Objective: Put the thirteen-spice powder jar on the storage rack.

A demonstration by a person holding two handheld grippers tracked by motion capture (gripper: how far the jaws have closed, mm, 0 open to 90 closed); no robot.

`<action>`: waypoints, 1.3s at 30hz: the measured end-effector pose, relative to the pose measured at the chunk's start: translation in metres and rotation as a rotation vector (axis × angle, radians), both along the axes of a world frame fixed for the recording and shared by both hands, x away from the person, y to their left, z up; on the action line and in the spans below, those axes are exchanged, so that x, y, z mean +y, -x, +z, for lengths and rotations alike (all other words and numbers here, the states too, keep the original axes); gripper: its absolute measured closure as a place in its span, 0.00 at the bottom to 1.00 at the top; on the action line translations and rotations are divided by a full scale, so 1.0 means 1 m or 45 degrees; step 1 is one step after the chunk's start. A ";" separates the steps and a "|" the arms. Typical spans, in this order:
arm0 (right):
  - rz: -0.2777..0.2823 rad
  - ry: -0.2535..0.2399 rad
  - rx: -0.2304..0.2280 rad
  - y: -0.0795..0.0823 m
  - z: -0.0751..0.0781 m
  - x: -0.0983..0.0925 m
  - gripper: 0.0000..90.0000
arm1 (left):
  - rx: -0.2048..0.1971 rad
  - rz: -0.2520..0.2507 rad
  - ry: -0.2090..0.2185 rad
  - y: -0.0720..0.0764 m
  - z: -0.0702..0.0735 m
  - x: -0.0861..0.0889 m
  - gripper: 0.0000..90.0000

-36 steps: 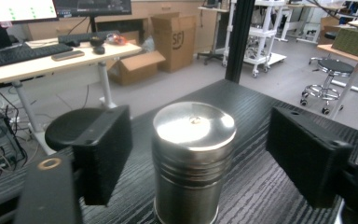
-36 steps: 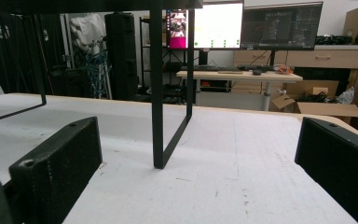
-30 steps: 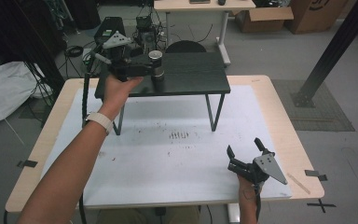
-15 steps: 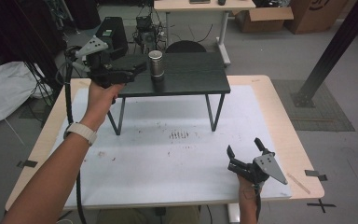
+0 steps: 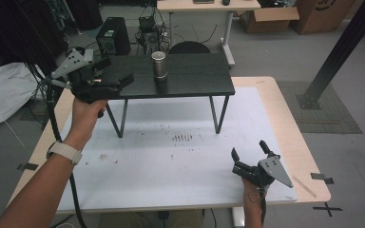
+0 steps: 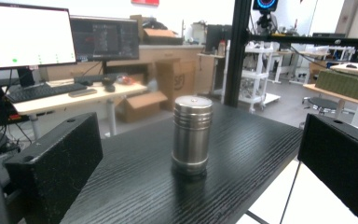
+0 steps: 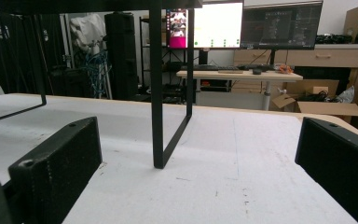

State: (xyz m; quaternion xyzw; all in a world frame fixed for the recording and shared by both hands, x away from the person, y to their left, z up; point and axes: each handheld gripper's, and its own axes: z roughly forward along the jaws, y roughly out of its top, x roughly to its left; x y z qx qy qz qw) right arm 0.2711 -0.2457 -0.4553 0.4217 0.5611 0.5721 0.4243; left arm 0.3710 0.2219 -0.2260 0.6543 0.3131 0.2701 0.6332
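We hold the left tongs [image 5: 116, 78] spread wide above the left end of the black wood-grain raised shelf [image 5: 195, 80], aimed at the upright ribbed steel cylindrical canister [image 5: 159, 64] standing apart ahead of them. Our right tongs [image 5: 249, 153] rest spread and empty near the white tabletop's [image 5: 171, 161] front right corner.

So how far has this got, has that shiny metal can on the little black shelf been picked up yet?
Not yet. The steel canister stands upright on the black shelf, untouched. In hand: the left tongs are open, level with the shelf and aimed at the canister, which sits ahead of the jaws. The right tongs rest open low over the white table. Closing in and gripping is probably left.
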 end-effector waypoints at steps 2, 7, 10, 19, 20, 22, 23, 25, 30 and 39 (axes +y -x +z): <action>0.000 0.000 0.000 0.000 0.000 0.000 0.00 | -0.019 -0.003 -0.002 0.008 -0.001 0.005 0.00; 0.001 0.002 0.001 0.000 0.000 0.000 0.00 | -0.056 0.010 0.005 0.018 -0.003 0.012 0.00; 0.001 0.002 0.002 0.000 0.000 0.000 0.00 | -0.086 0.028 0.006 0.027 -0.007 0.020 0.00; 0.001 0.003 0.004 0.000 0.000 0.000 0.00 | -0.143 0.084 0.036 0.047 -0.027 0.041 0.00; 0.001 0.003 0.004 0.000 0.000 0.000 0.00 | -0.151 0.099 0.032 0.050 -0.032 0.044 0.00; 0.001 0.004 0.007 0.000 0.000 0.000 0.00 | -0.149 0.113 0.027 0.054 -0.039 0.048 0.00; 0.001 0.004 0.007 -0.001 0.000 0.000 0.00 | -0.147 0.120 0.034 0.056 -0.043 0.051 0.00; 0.001 0.005 0.006 -0.001 0.000 0.000 0.00 | -0.154 0.142 0.048 0.061 -0.052 0.057 0.00; 0.001 0.004 0.008 -0.001 0.000 0.000 0.00 | -0.153 0.191 0.060 0.070 -0.069 0.070 0.00; 0.000 0.006 0.010 -0.001 0.000 0.000 0.00 | -0.190 0.275 0.046 0.084 -0.093 0.090 0.00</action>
